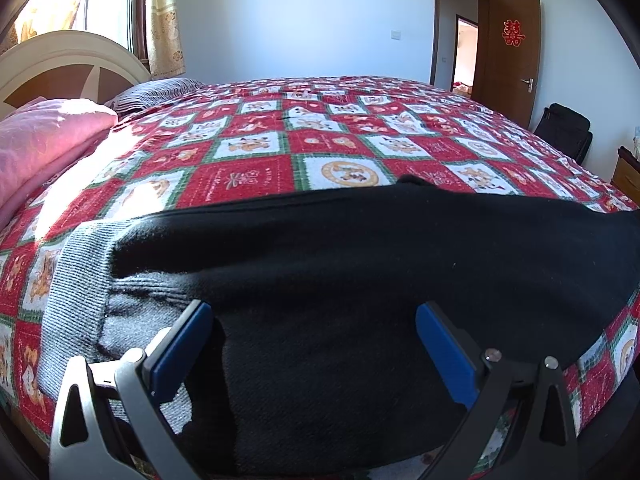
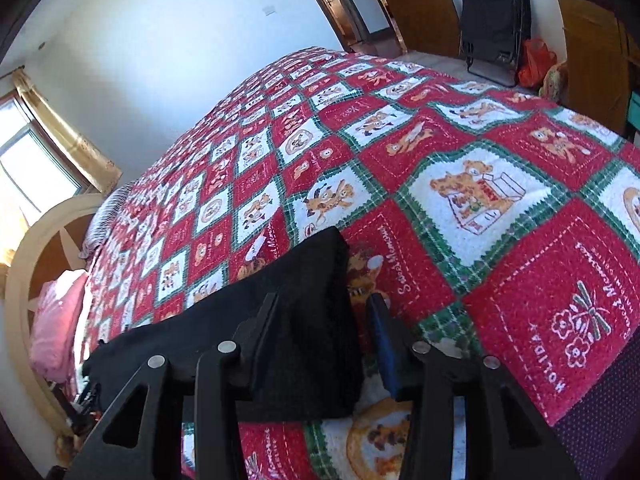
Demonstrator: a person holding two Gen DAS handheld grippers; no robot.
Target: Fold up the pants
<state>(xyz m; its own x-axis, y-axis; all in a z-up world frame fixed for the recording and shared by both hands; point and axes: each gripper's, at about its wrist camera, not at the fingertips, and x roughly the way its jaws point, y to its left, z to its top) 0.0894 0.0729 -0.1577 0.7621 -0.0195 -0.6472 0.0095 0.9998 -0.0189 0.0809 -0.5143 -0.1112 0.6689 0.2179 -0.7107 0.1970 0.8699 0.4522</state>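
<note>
Pants: one, black, on quilt | left gripper wide, empty | right gripper parted, straddling hem

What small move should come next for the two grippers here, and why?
Probably close both grippers on the cloth. The left gripper stands open over the black pants near the grey waistband, and the right gripper straddles the leg end with its jaws apart. Neither pinches fabric yet on the quilt.

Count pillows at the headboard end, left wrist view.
2. A pink pillow sits at the far left near the headboard; a striped pillow lies just right of it, against the bedspread. More could lie beyond the frame's left edge.
</note>
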